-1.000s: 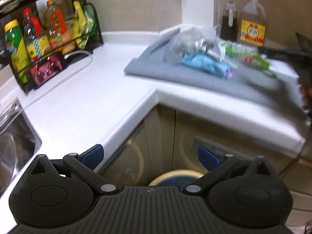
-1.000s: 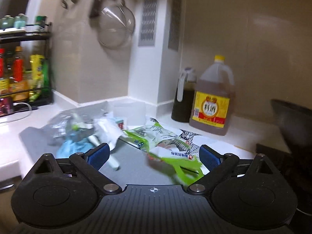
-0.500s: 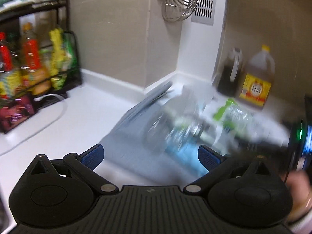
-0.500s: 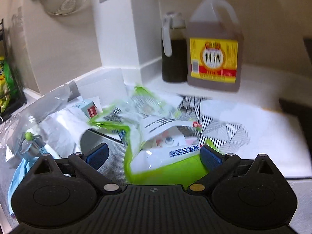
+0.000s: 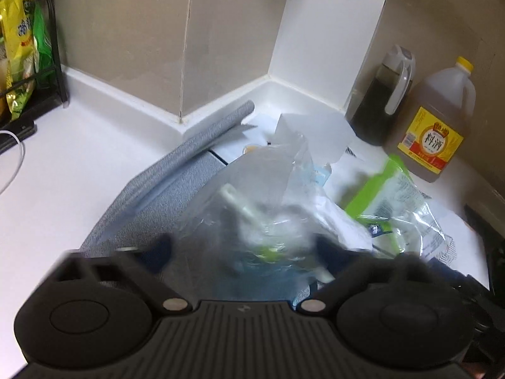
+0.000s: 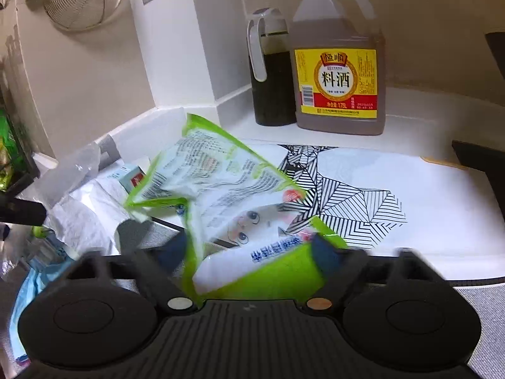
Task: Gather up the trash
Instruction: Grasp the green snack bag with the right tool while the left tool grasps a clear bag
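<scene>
We see our left gripper (image 5: 243, 249) closing around a clear plastic bag (image 5: 252, 195) that lies on the grey mat (image 5: 176, 189). The picture is blurry there, so we cannot tell if the pads touch the bag. Our right gripper (image 6: 249, 249) is closing too, with a green snack wrapper (image 6: 221, 183) between its jaws. All the trash sits on the white surface (image 5: 63, 164), near a big bottle with a yellow label (image 6: 337, 63).
</scene>
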Demonstrator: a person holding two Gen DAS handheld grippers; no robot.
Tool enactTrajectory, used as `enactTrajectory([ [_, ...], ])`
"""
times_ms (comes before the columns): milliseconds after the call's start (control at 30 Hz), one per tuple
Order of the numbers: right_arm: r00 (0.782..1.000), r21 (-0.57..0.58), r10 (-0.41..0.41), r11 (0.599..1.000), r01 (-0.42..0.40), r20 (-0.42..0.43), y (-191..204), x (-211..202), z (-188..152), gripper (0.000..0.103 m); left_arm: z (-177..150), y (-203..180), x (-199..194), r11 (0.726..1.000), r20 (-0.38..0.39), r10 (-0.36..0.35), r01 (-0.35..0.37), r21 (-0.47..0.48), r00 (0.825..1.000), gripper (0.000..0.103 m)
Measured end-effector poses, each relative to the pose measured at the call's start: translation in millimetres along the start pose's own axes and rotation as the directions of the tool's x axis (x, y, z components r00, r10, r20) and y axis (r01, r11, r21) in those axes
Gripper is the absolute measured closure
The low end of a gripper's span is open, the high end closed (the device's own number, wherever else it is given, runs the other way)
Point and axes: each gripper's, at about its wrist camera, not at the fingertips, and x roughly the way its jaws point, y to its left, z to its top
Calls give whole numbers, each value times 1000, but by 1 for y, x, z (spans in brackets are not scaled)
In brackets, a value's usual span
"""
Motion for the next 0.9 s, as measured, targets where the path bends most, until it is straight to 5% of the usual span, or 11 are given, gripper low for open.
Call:
enactTrajectory([
  [33,1000,4,4,1000,-4,7,-1,-1,0,51,0,2,-1,1000,-6,-13,13,-12,1000,54],
  [100,1000,16,4,1000,-4,20,-3,-3,0,64,-1,6,-9,999,6,-18,18,-44,1000,60],
  [133,999,23,7,1000,-8,35,-4,-5,0,81,-1,7,-15,999,26,-12,14,-46,1000,64],
  [167,998,27,7,1000,-9,55,-4,-8,1,84,-1,9,-20,999,42,-8,9,-45,999,90],
  [200,997,27,2,1000,-4,81,-4,-11,1,85,-1,11,-26,999,45,-19,22,-49,999,98],
  [533,972,80,-1,997,-18,236,-14,-31,4,86,-14,22,-92,997,168,-41,50,-50,985,98],
  [900,959,58,21,998,-39,283,-12,-38,0,86,-102,42,-176,999,223,-43,39,19,974,98],
])
